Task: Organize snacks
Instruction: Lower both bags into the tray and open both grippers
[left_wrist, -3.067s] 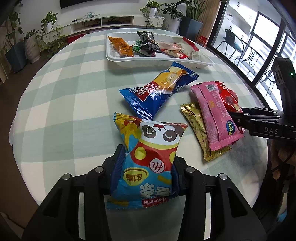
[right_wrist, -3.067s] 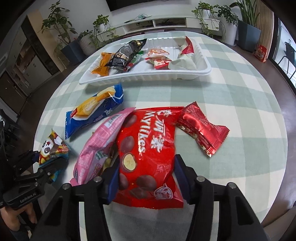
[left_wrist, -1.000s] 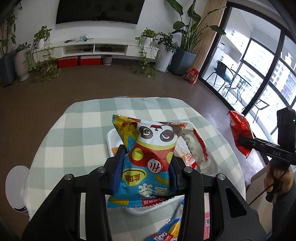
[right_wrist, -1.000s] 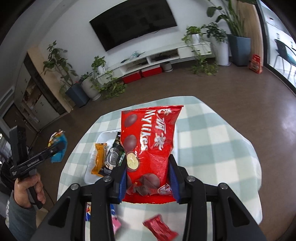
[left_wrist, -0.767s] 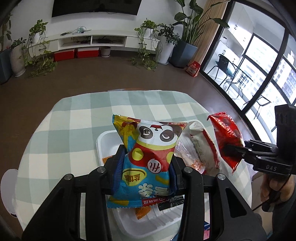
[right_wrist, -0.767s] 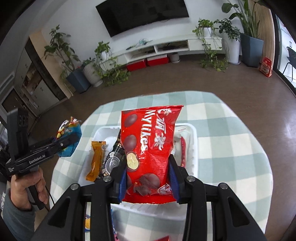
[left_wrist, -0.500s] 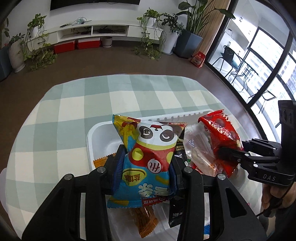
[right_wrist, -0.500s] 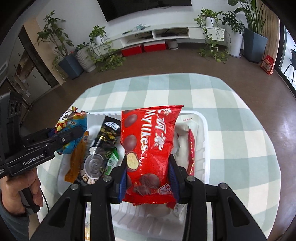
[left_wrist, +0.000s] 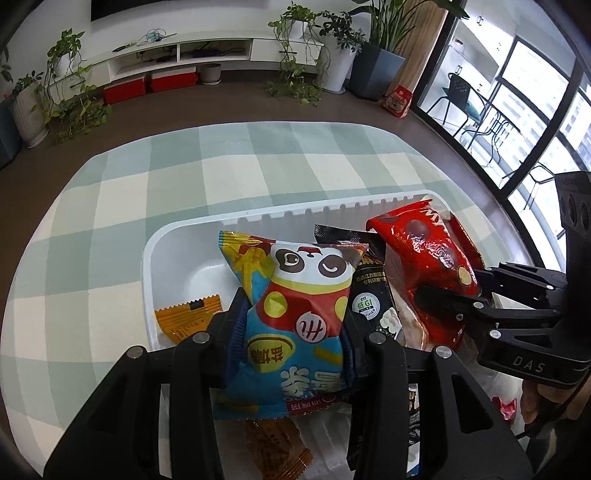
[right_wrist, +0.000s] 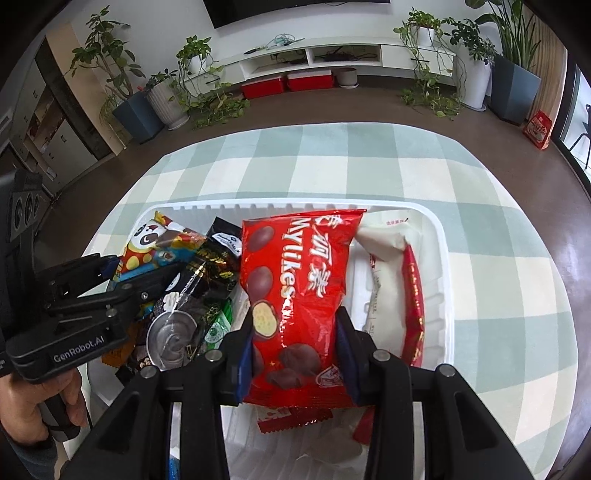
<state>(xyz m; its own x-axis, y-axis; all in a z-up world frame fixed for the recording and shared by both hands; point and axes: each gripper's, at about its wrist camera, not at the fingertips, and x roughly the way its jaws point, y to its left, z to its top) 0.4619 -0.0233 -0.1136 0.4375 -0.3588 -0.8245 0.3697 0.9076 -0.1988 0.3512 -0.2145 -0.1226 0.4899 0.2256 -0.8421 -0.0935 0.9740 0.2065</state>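
The panda packet (left_wrist: 303, 317) and red chocolate bag (right_wrist: 295, 295) are gripped by the left tongs (left_wrist: 291, 332) and right tongs (right_wrist: 295, 354) over the half-filled white tray (right_wrist: 441, 266), release pending.

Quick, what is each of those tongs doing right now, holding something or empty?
Left tongs: shut on the panda snack bag, over the white tray.
Right tongs: shut on the red Mylikes bag, over the same tray.
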